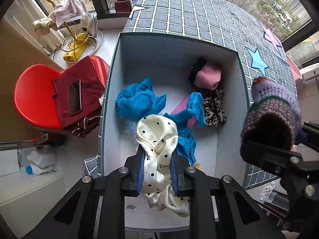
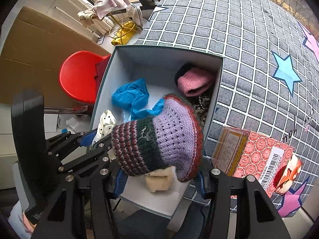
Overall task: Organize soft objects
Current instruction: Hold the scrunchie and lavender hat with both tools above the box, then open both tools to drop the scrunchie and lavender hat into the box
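My left fingers are clenched on a cream satin scarf with black dots, and I hold it straight above the open box, near the box's closer end. The scarf bunches up between the blue pads and spills out below them.

My right fingers are clamped on a knitted hat banded in purple, dark green and striped maroon with a rust-red edge. It hangs over the box's right-hand wall, part above the inside and part above the checked bedcover beside it.

Inside the box, a crumpled blue cloth lies along the left side and trails across the middle. A pink knitted piece sits in the far right corner against something black, and a leopard-print fabric lies just nearer than it, by the right wall. A small cream lump rests on the box floor at the near end.

Right of the box, on the bedcover, stands a red patterned carton. Left of the box is a red chair carrying a folded dark red garment with a phone on top.
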Available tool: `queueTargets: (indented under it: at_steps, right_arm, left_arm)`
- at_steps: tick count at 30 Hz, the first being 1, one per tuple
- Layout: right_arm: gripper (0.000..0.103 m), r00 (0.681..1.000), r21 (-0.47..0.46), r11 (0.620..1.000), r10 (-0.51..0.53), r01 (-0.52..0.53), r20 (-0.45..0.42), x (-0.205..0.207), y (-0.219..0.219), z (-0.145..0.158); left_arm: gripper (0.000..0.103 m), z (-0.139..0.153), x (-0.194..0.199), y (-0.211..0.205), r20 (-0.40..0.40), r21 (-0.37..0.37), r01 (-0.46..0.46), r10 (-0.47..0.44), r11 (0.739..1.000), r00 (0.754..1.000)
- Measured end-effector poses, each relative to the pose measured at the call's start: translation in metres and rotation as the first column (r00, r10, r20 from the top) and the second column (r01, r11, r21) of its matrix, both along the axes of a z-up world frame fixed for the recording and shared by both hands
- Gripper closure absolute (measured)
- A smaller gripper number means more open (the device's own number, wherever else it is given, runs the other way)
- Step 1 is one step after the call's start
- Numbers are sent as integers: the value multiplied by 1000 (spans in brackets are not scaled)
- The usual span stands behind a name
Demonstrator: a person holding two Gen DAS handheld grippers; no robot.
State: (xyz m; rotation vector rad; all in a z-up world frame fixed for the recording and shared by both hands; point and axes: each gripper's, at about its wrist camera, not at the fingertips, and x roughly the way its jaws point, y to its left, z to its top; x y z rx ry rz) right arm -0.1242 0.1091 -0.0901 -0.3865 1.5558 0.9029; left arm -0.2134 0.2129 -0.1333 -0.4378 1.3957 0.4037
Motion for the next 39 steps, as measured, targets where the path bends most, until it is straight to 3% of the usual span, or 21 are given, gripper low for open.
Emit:
queueTargets:
  at_steps: [39]
  right_arm:
    - [48,1000,-7,1000,12,-12,-27,-2,2,-14]
  left_arm:
    - [79,0,1,-6,-13,1,1,-1,1000,1000]
